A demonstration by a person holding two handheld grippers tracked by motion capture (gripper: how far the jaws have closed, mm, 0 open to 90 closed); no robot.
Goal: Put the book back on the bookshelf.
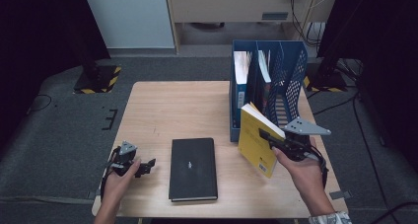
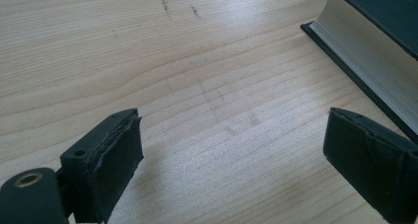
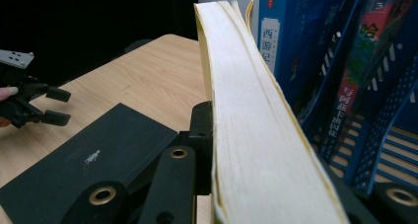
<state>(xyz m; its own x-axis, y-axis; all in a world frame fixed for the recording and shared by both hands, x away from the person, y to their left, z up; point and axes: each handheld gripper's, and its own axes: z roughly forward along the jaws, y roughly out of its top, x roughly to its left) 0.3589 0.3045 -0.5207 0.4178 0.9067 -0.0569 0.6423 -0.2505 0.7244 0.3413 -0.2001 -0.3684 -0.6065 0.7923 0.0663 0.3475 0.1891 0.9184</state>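
Nearest the person, the left tongs (image 1: 146, 166) are held low over the bench (image 1: 162, 110), jaws spread wide with nothing between them, just beside the black book (image 1: 193, 168) that lies flat on the wood. The right tongs (image 1: 268, 137) are clamped on the yellow book (image 1: 257, 142), which is held upright and tilted above the bench, its page edges seen in the right gripper view. Just behind it stands the blue file rack (image 1: 291, 81), with books (image 1: 241, 81) upright in its compartments.
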